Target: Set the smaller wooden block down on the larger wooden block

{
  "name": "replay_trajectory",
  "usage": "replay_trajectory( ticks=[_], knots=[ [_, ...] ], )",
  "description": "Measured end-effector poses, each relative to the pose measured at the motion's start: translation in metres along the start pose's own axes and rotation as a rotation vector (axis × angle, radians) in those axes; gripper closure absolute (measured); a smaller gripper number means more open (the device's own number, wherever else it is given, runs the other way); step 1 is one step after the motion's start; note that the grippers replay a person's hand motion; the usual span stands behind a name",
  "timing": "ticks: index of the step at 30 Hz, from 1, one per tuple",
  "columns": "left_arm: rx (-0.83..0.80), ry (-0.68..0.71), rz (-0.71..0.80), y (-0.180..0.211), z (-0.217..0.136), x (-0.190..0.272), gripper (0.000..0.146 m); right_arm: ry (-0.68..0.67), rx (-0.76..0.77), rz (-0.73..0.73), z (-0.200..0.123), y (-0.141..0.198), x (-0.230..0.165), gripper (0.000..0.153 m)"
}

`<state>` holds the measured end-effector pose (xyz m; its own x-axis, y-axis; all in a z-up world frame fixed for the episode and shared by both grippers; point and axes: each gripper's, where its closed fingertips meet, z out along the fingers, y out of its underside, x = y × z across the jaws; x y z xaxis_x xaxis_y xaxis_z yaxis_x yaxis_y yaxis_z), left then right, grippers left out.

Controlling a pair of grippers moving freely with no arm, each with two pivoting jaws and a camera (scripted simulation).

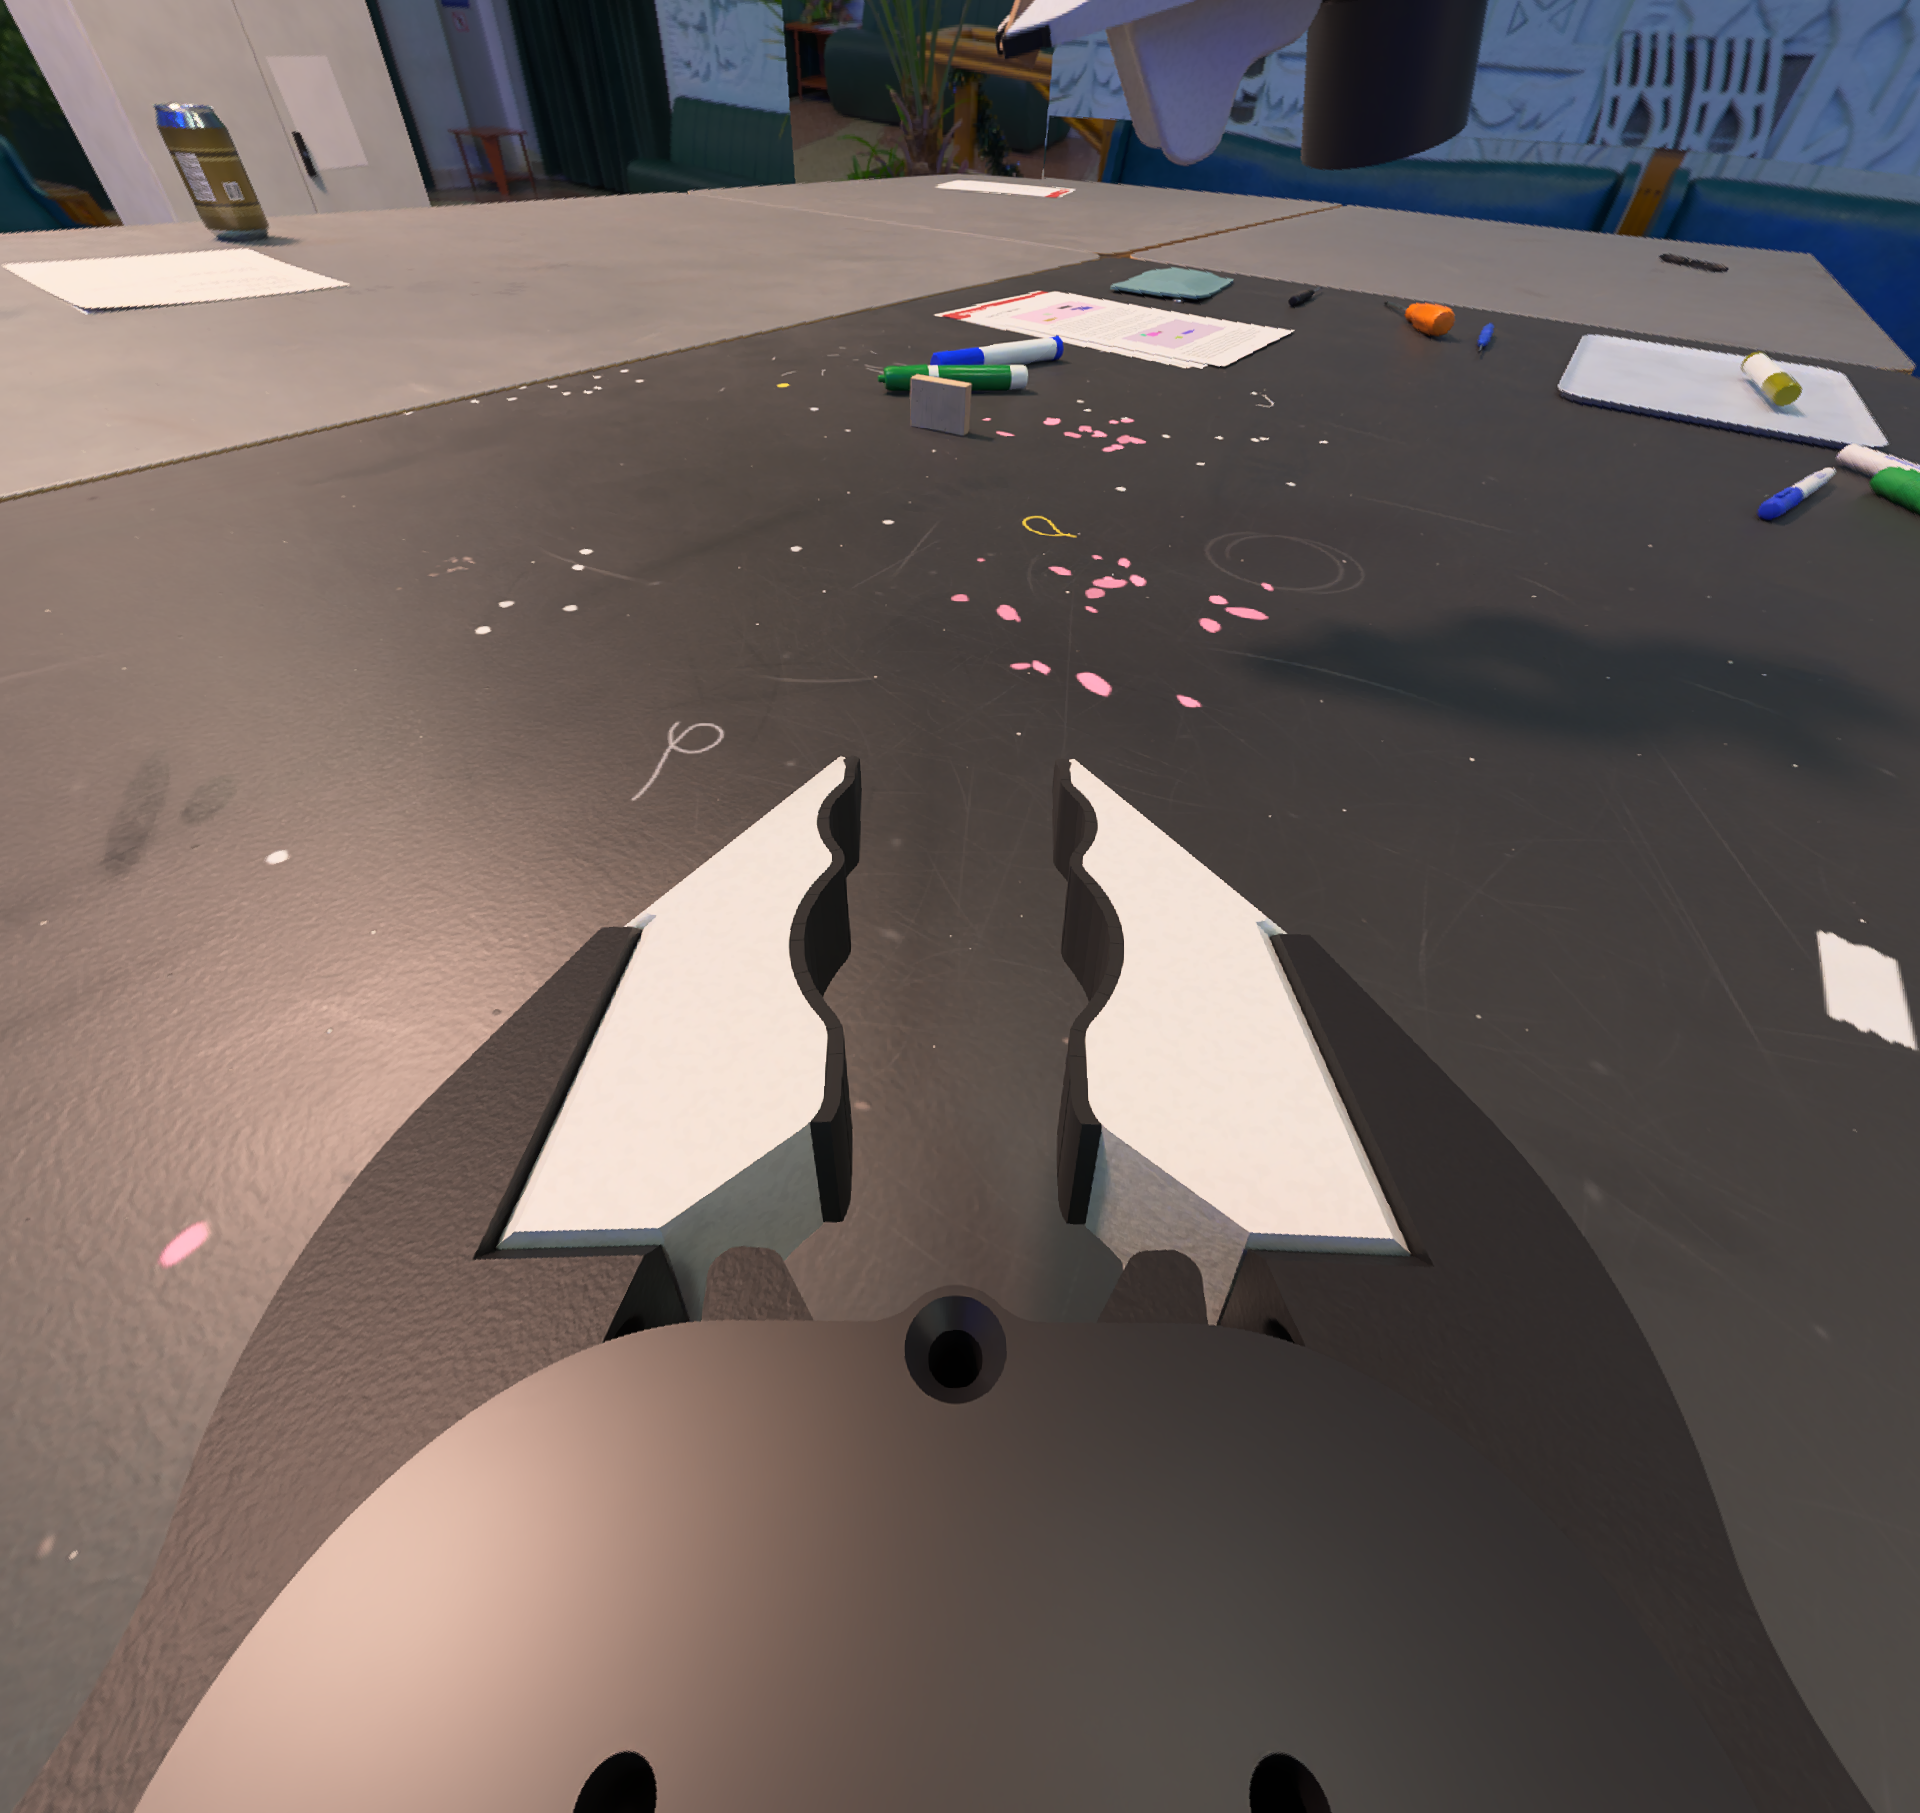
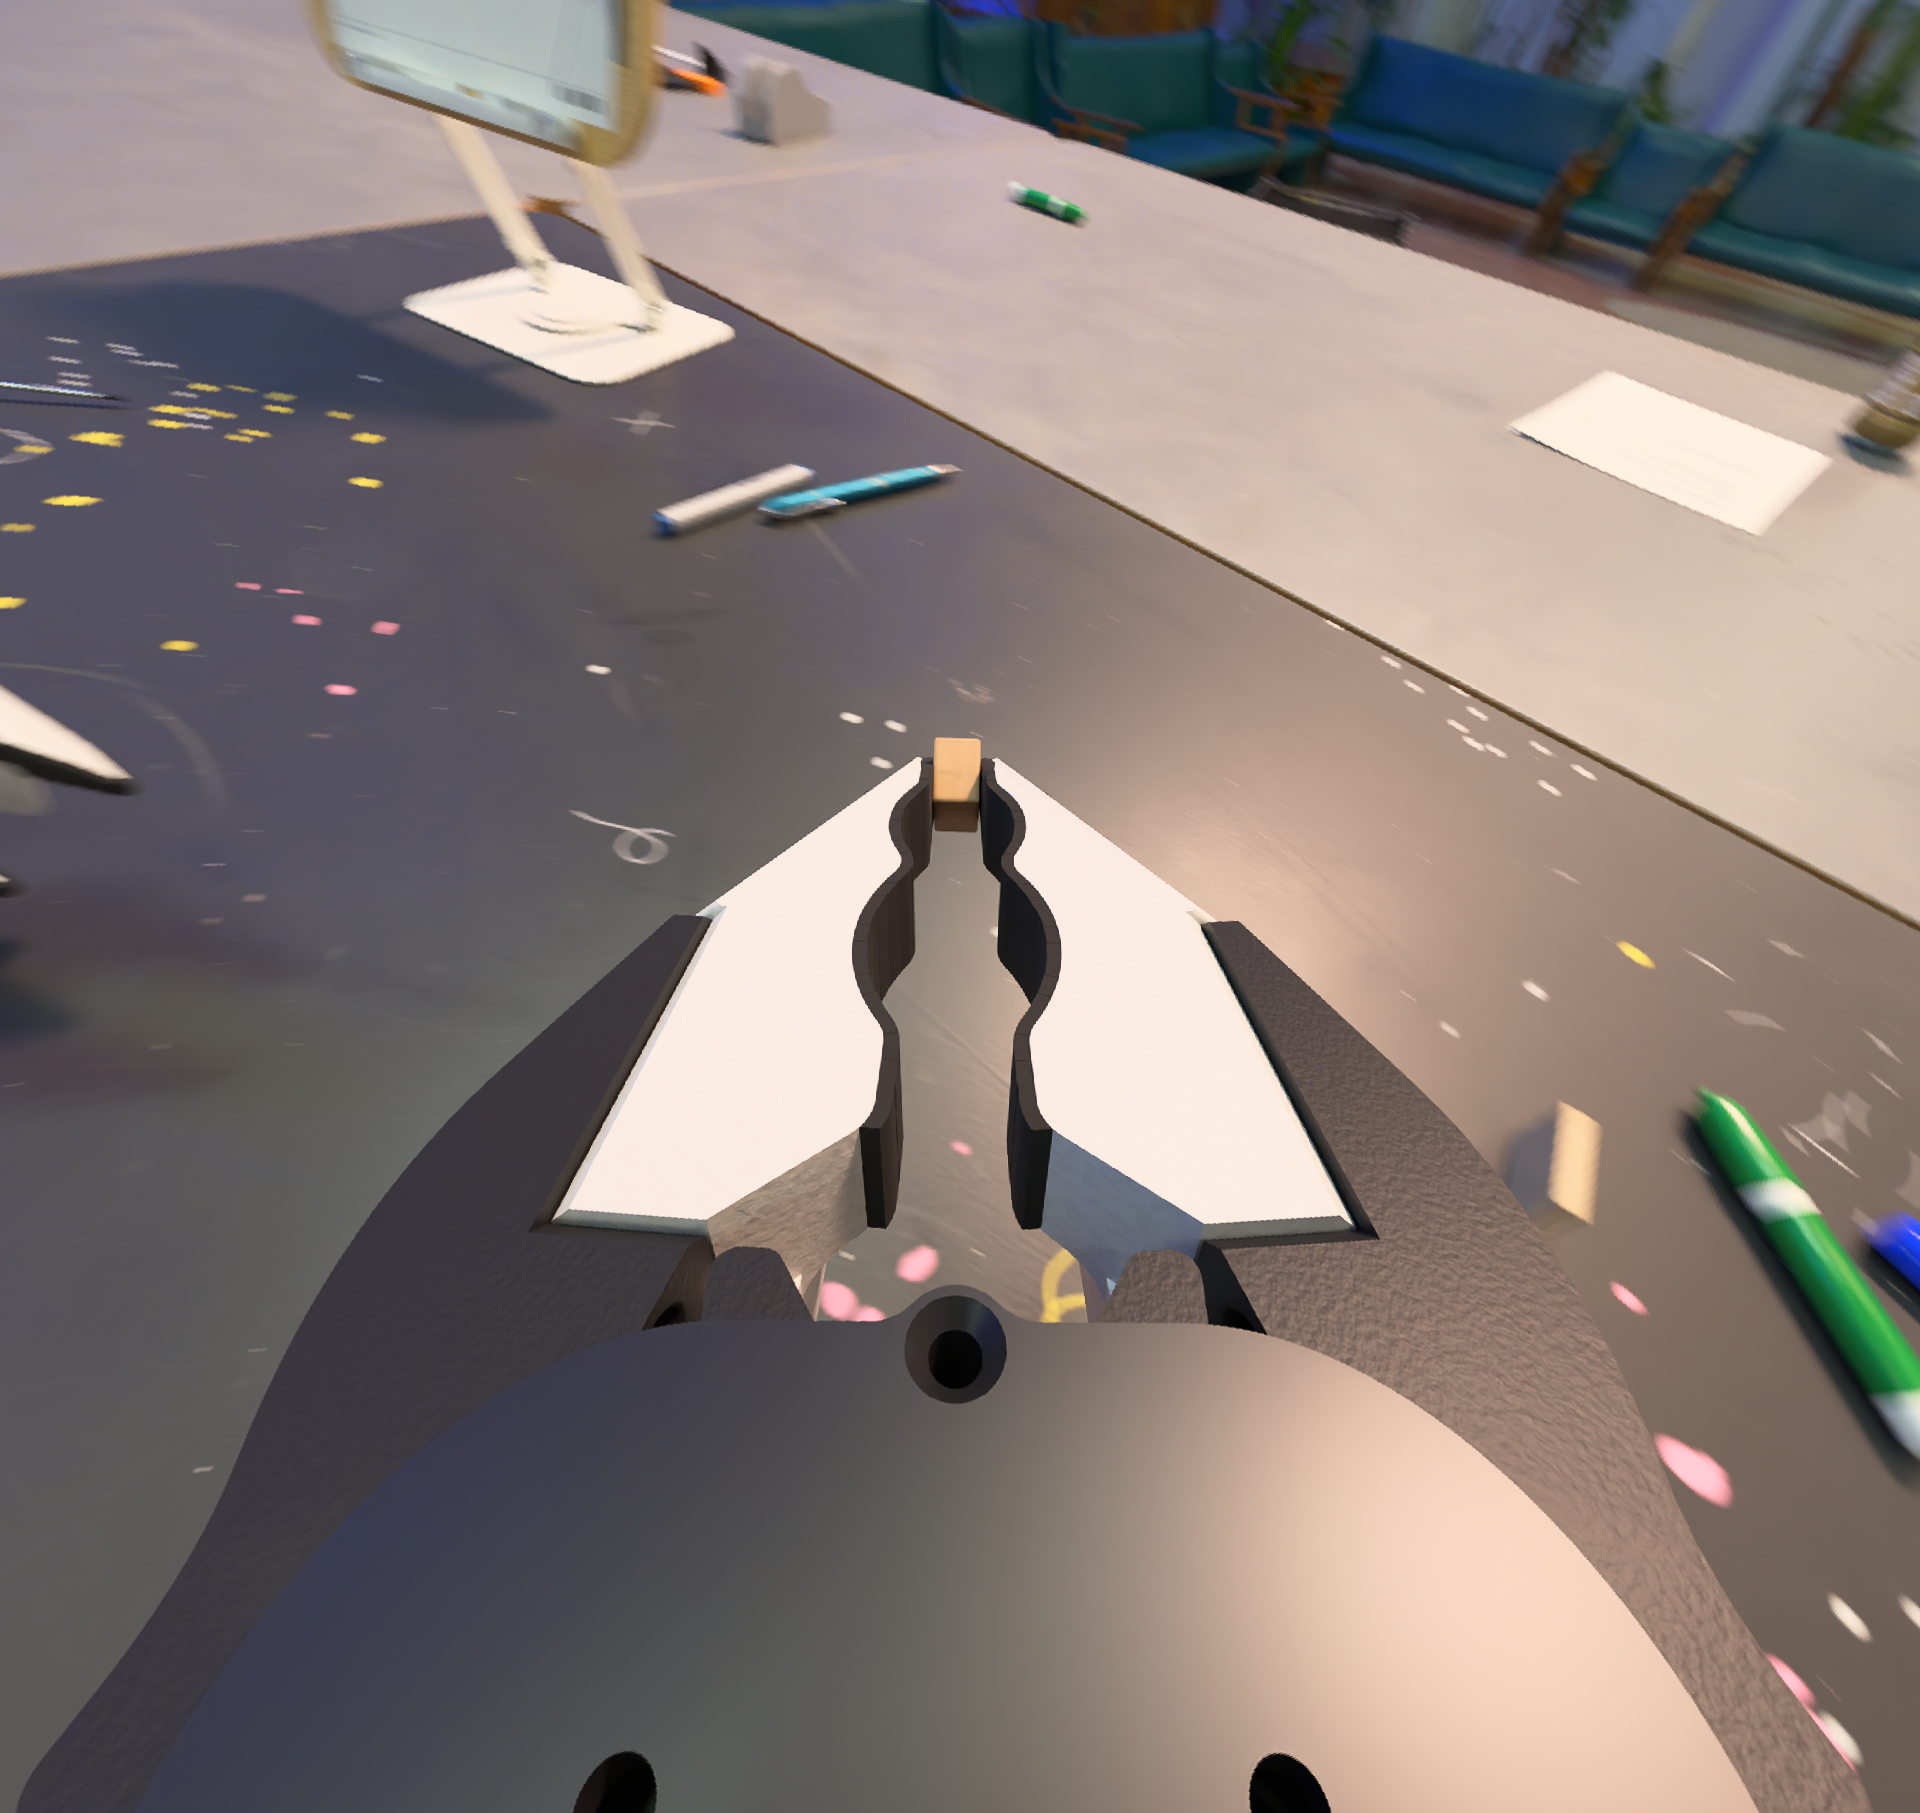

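My right gripper [image 2: 957, 768] is shut on the smaller wooden block [image 2: 956, 787], a tan cube pinched at its fingertips above the dark table. The larger wooden block [image 2: 1567, 1163] lies blurred to its lower right, beside a green marker [image 2: 1808, 1264]. In the left wrist view the larger block [image 1: 940, 404] stands far ahead on the dark mat, just in front of two markers. My left gripper [image 1: 956, 771] is open and empty, low over the mat. The right gripper [image 1: 1132, 7] hangs high at the upper right of that view, well above the table.
Green and blue markers [image 1: 971, 366], printed sheets [image 1: 1117, 326], a teal cloth [image 1: 1172, 284], a white tray [image 1: 1662, 392] with a glue stick, and a can [image 1: 213, 171] lie around. A framed panel on a white stand [image 2: 566, 319] and two pens [image 2: 800, 496] show in the right wrist view.
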<state>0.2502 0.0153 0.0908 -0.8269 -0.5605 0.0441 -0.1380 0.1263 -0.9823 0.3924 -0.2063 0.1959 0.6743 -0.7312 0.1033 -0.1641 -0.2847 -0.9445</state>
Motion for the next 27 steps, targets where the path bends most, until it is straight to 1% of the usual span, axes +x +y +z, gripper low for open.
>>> replay_trajectory(
  ticks=[4,7,11,15,19,22,27],
  knots=[
    [-0.001,-0.004,-0.007,0.000,0.000,-0.001,0.109,0.141,-0.086,0.046,-0.003,0.027,0.070,0.145],
    [-0.003,-0.005,-0.011,0.000,0.000,-0.002,0.109,0.186,-0.143,0.122,0.002,0.051,0.112,0.145],
    [-0.001,-0.008,-0.021,0.000,0.000,-0.003,0.109,0.246,-0.237,0.203,0.017,0.092,0.155,0.145],
    [0.002,-0.011,-0.028,0.000,0.000,-0.004,0.109,0.315,-0.314,0.238,0.031,0.127,0.185,0.145],
    [-0.001,-0.013,-0.032,0.001,0.000,-0.004,0.109,0.407,-0.401,0.272,0.035,0.155,0.212,0.145],
    [-0.003,-0.013,-0.033,0.001,0.001,-0.004,0.109,0.453,-0.418,0.292,0.037,0.164,0.224,0.145],
    [0.000,-0.016,-0.037,0.001,0.000,-0.005,0.109,0.452,-0.389,0.314,0.045,0.169,0.227,0.145]
  ],
)
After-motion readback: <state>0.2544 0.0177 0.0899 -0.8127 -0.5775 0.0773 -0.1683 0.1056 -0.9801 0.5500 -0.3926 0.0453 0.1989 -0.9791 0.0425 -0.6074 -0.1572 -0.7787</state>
